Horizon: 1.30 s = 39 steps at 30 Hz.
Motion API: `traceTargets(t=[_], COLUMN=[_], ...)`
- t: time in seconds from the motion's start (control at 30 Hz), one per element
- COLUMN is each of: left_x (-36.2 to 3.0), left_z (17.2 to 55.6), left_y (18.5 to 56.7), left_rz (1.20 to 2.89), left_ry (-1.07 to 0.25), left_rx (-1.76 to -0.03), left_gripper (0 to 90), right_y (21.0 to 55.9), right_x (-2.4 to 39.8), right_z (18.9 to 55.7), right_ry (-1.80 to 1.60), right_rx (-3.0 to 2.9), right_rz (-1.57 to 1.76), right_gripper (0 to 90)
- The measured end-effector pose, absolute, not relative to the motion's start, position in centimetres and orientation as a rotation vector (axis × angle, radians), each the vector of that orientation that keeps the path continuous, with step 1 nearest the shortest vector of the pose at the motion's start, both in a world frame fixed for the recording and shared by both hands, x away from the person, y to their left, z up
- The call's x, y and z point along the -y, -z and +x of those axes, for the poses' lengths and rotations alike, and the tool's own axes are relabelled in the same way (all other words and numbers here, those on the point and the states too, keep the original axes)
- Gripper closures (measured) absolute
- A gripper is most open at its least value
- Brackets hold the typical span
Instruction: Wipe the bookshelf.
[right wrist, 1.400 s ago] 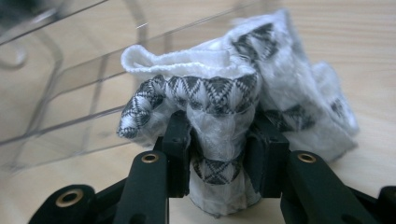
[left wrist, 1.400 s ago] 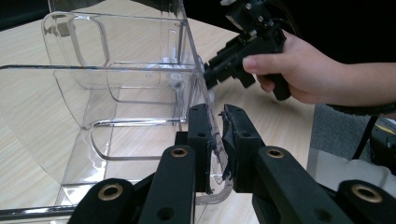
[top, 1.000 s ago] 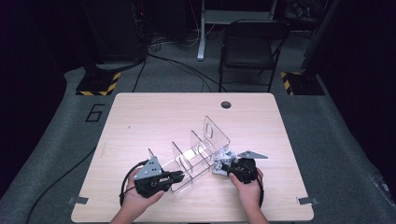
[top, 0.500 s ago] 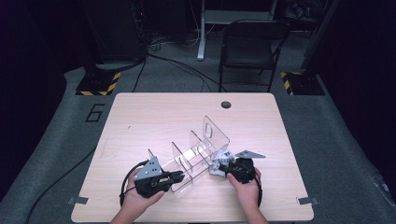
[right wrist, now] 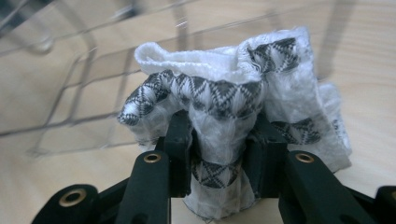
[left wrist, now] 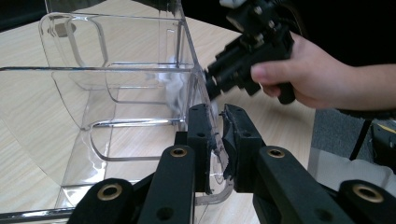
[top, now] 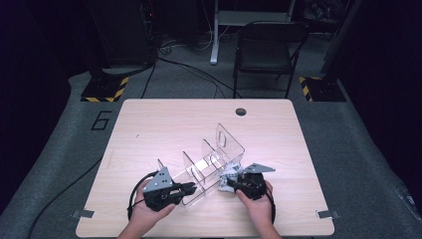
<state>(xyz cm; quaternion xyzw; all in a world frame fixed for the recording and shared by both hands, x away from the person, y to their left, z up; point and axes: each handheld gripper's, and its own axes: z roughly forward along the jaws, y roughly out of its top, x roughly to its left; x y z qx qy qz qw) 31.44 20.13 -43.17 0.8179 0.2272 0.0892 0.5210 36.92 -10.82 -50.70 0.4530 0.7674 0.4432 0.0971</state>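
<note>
Grey floor beside the bench (top: 149, 124) bears a "6" (top: 101, 120). Left gripper (left wrist: 214, 140), held level, pinches the clear organizer (top: 209, 164) wall; right gripper (right wrist: 219, 144) clamps the patterned cloth (right wrist: 233, 102) against it.

Acrylic organizer (right wrist: 84, 74) blurred to streaks behind bunched patterned cloth (right wrist: 233, 98).

Lower end of cloth hidden between black jaws in right gripper view; organizer's top cut off by upper edge in left gripper view; cloth's weave too small to read from high view.
</note>
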Motion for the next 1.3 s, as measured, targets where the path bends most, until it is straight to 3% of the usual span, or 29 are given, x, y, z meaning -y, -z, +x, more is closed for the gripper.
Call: traceTargets(t=[0.13,0.43,0.63,0.87,1.17,1.3], left_x=[-20.1,-20.1,-20.1,-20.1,-20.1,-20.1], left_z=[31.5,31.5,31.4,31.4,31.4,31.4], left_y=[43.2,43.2,43.3,43.3,43.3,43.3], left_rz=[1.961,1.952,1.942,1.943,1.944,1.949], left_ry=[-0.216,-0.217,-0.213,-0.204,-0.210,-0.213], left_rx=[-0.543,-0.548,-0.551,-0.549,-0.552,-0.546], left_gripper=[81.4,81.4,81.3,81.0,80.6,80.6], right_y=[50.3,49.1,49.3,49.5,49.6,49.6], right_x=[12.4,8.5,11.2,8.3,10.8,9.8], right_z=[37.7,35.6,38.2,36.5,38.5,37.8], right_ry=[-1.366,-1.370,-1.383,-1.394,-1.356,-1.360], right_rx=[-2.196,-2.340,-2.195,-2.331,-2.195,-2.228], right_rz=[1.441,1.149,1.391,1.230,1.398,1.350], right_gripper=[65.0,65.2,65.8,65.9,65.6,65.6])
